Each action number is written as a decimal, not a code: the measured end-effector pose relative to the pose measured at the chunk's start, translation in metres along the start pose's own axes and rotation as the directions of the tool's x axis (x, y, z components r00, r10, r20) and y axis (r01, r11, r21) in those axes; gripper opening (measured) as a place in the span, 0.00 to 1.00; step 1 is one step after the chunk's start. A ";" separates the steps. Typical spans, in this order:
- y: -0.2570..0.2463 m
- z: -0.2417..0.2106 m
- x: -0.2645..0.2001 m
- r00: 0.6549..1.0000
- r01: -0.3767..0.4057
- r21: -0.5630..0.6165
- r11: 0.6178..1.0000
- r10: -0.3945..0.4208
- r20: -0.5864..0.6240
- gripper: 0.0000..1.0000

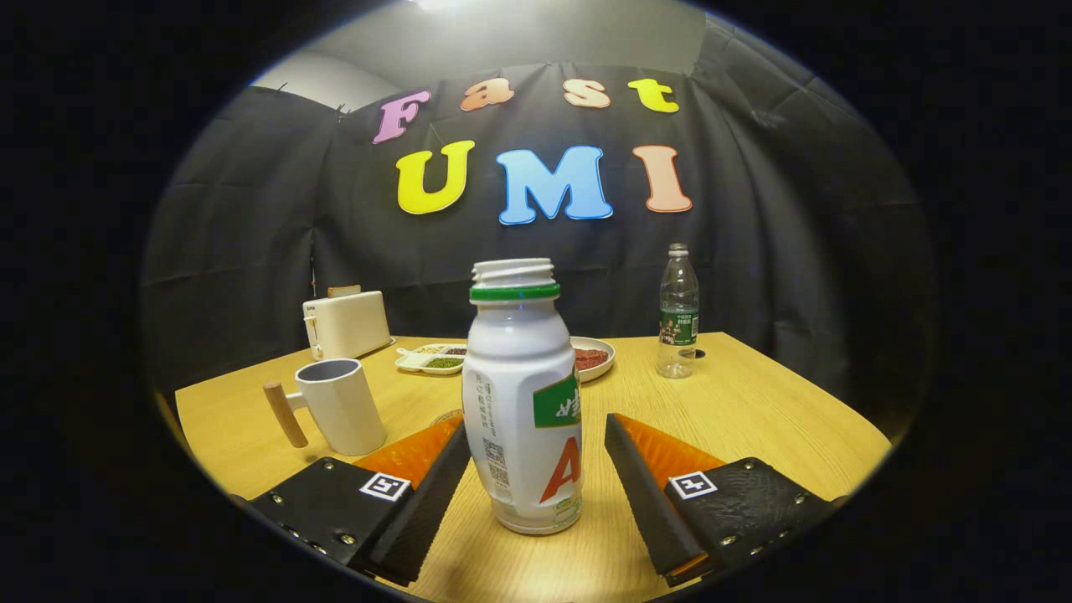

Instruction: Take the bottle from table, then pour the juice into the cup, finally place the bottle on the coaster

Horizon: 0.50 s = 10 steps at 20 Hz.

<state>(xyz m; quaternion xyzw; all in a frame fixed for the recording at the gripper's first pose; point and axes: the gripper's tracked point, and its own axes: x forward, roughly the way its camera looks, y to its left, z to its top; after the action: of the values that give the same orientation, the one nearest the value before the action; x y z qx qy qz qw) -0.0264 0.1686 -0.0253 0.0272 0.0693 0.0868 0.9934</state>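
While the bottle (523,394) stands uncapped on the table (754,410), the gripper (536,469) straddles it, fingers apart, seemingly not touching.

you're working in a staged recording booth dressed as a home dining corner, not a real kitchen. black cloth (251,251) hangs in folds as the wall behind a light wooden table (754,410), with a pale ceiling showing above its top edge. the household props say breakfast: a toaster (347,323), a divided tray of beans (431,358), a plate (593,357), a clear water bottle (677,311).
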 end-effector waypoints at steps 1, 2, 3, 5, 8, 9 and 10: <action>-0.001 -0.002 0.000 1.000 0.001 0.001 1.000 -0.001 -0.007 0.97; -0.001 -0.002 0.001 1.000 -0.003 0.005 1.000 0.003 -0.010 0.95; -0.002 -0.002 0.003 1.000 0.003 0.008 1.000 -0.003 -0.010 0.92; -0.001 -0.003 0.005 1.000 0.009 0.002 1.000 -0.009 -0.018 0.80; -0.001 -0.003 0.005 1.000 0.016 -0.014 1.000 -0.017 -0.027 0.75; -0.002 -0.004 0.003 0.999 0.019 -0.014 1.000 -0.020 -0.027 0.75; -0.002 -0.003 0.004 0.999 0.018 -0.021 1.000 -0.019 -0.028 0.71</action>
<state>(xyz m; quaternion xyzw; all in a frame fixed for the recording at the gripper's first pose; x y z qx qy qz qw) -0.0223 0.1679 -0.0285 0.0148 0.0824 0.0788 0.9934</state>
